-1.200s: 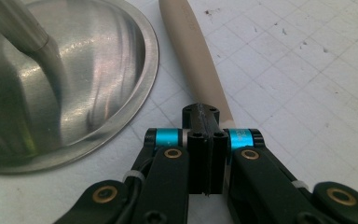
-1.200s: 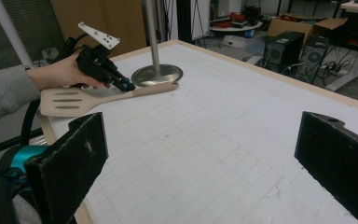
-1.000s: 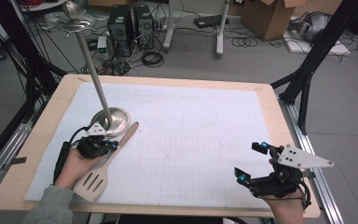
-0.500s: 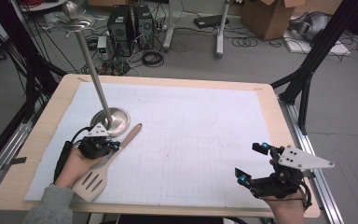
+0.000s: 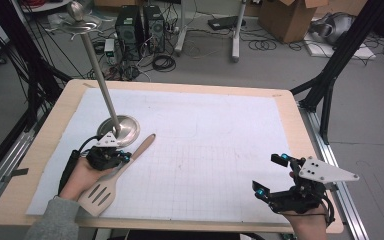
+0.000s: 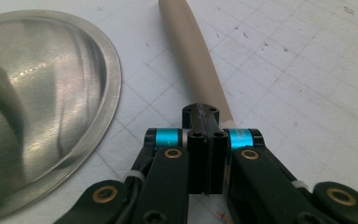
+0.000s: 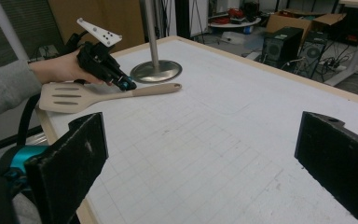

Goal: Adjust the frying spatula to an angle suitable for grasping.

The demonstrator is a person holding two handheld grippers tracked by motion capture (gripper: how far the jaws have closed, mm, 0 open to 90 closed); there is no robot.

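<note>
A beige slotted spatula (image 5: pixel 130 159) lies on the white gridded mat, blade toward the front left and handle (image 6: pixel 193 51) pointing to the back right. My left gripper (image 5: pixel 122 157) rests its tip on the middle of that handle. Its jaws are pressed together, and the handle passes under them rather than between them (image 6: pixel 206 140). The right gripper view shows the spatula (image 7: pixel 81 95) with the left gripper (image 7: pixel 127 86) touching it. Near the front right edge my right gripper (image 5: pixel 269 174) is wide open and holds nothing (image 7: pixel 200 163).
A steel stand has its round base (image 5: pixel 121 127) just behind the left gripper, close to the spatula handle (image 6: pixel 42 116). Its pole (image 5: pixel 100 82) leans up to the back left. The wooden table edge (image 5: pixel 305 120) borders the mat. Cables, computers and boxes lie on the floor beyond.
My left gripper has edged slightly to the right along the spatula handle. The right gripper has stayed where it was, still open.
</note>
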